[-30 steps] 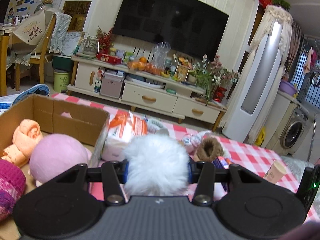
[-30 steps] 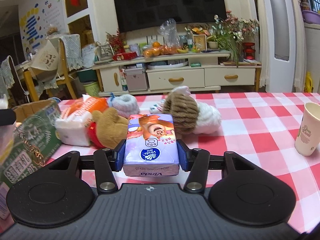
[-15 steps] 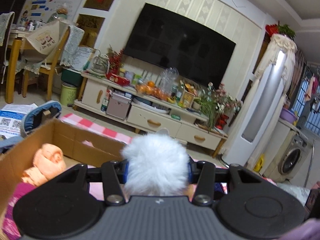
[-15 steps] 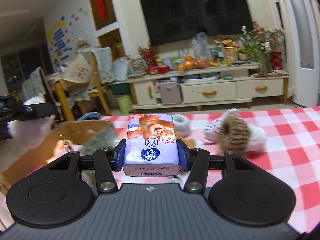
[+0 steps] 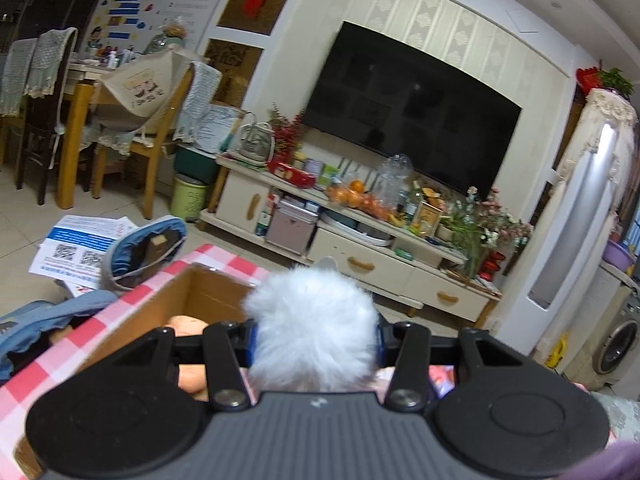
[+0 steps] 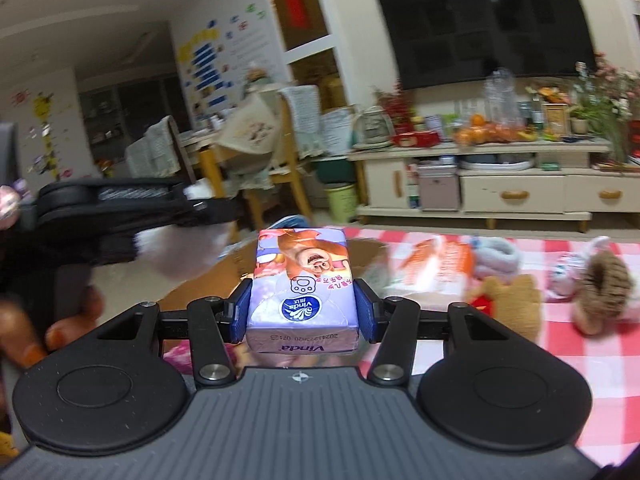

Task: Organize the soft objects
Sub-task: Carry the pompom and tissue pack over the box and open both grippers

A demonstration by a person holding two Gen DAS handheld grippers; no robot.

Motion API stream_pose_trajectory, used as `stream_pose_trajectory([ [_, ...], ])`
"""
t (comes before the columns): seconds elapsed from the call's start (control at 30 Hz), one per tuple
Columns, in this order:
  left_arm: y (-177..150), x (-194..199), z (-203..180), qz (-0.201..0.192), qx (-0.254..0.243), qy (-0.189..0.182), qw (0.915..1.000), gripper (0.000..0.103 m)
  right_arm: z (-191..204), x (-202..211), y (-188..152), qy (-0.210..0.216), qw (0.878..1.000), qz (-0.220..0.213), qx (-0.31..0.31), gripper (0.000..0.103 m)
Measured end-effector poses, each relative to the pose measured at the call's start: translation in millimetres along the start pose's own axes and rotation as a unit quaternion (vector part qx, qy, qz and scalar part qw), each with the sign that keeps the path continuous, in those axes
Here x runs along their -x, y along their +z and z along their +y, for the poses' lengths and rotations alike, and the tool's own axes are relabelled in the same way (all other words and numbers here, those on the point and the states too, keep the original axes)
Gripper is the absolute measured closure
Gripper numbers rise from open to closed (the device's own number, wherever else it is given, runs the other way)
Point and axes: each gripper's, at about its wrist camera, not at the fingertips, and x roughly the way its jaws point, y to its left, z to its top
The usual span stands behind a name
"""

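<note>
While the left gripper (image 5: 316,340) squeezes a white fluffy ball (image 5: 314,320) between its fingers above the cardboard box (image 5: 160,300), the right gripper (image 6: 302,310) pinches a tissue pack (image 6: 303,288).

The pompom (image 5: 312,320) is white, long-haired fluff. The tissue pack (image 6: 302,292) has glossy printed plastic wrap. Beside it, the box (image 5: 160,308) is matt brown cardboard on a checked tablecloth (image 6: 560,352).
</note>
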Motion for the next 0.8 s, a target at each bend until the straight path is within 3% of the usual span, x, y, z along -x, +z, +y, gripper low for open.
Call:
stream_pose_trajectory([
  [0.2, 1, -3, 20, 0.006, 0.007, 0.029, 0.9995, 0.056, 27, -17, -9, 0.028, 0.999, 0.026, 0.028, 0.039],
  [0.47, -2, -10, 27, 0.032, 0.000, 0.043, 0.9986, 0.052, 50, -31, -19, 0.025, 0.996, 0.046, 0.068, 0.037],
  [0.5, -3, -12, 27, 0.039, -0.003, 0.045, 0.9982, 0.050, 50, -32, -21, 0.025, 0.996, 0.051, 0.073, 0.026],
  [0.53, -4, -14, 26, 0.049, -0.006, 0.047, 0.9977, 0.049, 50, -32, -22, 0.021, 0.996, 0.054, 0.074, 0.009],
  [0.57, -5, -15, 25, 0.057, -0.006, 0.051, 0.9971, 0.048, 47, -30, -21, 0.017, 0.996, 0.050, 0.074, 0.003],
  [0.63, -6, -14, 24, 0.058, -0.010, 0.054, 0.9968, 0.037, 47, -25, -23, 0.021, 0.996, 0.045, 0.070, 0.004],
  [0.8, -3, -9, 22, 0.044, -0.008, 0.061, 0.9971, 0.030, 33, -7, -14, 0.010, 0.998, 0.025, 0.055, 0.003],
])
